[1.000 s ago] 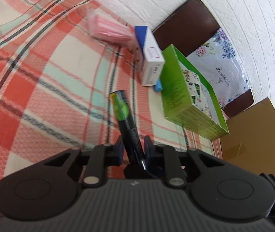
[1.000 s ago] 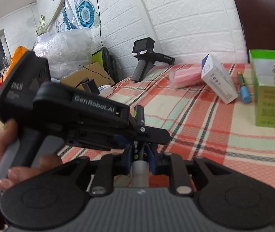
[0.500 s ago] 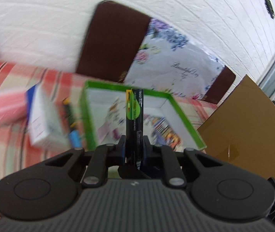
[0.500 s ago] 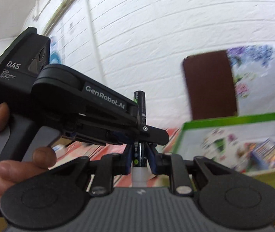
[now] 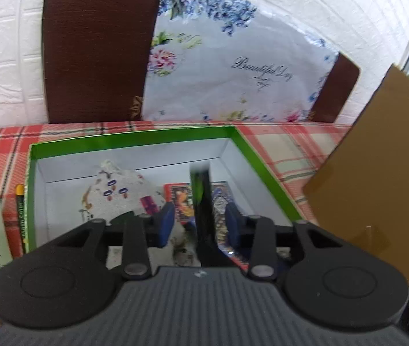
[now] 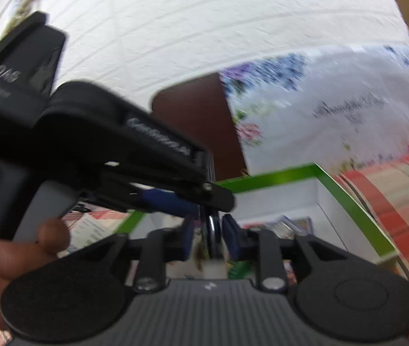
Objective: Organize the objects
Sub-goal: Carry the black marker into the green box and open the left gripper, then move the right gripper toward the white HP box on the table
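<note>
Marker (image 5: 201,201) blurred between your left gripper's (image 5: 199,226) opening jaws, pads clear, over green box (image 5: 135,139) | right gripper (image 6: 210,238) opening around a blurred cylinder | right view alone shows your hand (image 6: 8,248); left alone the pouch (image 5: 112,193).

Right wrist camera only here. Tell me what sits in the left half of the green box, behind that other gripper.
Observer: A patterned cloth pouch lies there, on the floor of the green box.
Operator: Report the left gripper's grip.
Observer: The left gripper has its jaws opening. A dark marker is between its blue pads, with a gap on each side.
Operator: Name anything outside the box's left wall.
Observer: A dark pen with a yellow end lies along that wall, on the checked cloth.
</note>
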Available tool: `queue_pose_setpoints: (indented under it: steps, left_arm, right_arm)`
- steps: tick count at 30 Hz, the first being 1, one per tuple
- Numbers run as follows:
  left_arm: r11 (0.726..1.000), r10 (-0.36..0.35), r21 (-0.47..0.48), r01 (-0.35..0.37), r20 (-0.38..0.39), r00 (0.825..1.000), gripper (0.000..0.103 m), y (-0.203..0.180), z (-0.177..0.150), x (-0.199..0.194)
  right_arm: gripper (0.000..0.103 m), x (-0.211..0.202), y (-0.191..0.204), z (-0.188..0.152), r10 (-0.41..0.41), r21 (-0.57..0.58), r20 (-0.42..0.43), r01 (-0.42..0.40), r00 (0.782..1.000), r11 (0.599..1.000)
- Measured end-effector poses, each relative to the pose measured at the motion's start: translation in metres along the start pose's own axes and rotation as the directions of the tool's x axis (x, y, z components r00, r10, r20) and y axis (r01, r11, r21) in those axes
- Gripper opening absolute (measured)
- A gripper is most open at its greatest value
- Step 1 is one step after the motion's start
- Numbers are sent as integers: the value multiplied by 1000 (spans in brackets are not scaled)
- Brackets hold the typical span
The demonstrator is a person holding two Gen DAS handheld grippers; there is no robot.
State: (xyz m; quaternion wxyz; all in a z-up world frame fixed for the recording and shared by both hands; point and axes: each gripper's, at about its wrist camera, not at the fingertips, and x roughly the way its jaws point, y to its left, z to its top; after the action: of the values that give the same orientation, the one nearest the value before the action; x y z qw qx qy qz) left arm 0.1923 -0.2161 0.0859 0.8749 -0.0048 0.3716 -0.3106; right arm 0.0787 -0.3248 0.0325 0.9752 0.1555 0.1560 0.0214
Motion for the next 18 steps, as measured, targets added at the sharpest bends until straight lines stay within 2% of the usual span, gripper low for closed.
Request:
queue_pose_setpoints:
  steps: [3,7,12,15,18]
  left_arm:
    - [1000,22,10,-22,13,1000,43,2,-7,-6]
    - [996,84,32,-86,60,995,44,3,-19,-28]
    - [981,172,64,-183,149,974,51,11,-47,-71]
    - [969,229,52,-240,157,961,51,25,-63,-89]
    - [953,297,17,-301,129,946,51,45,-77,-103]
  right_arm:
    - [36,-5,-20,-4,-12,92,9,11,1000,996]
    - [36,-16,-27,-13,-22,146,28,18,999,989]
    - [37,-30,-17,-10,-2,142,39,-3,999,990]
    - [37,-39,-1,-9,25,110,40,-29,999,994]
    - [37,-45,18,-10,49,73,31,-51,998,996]
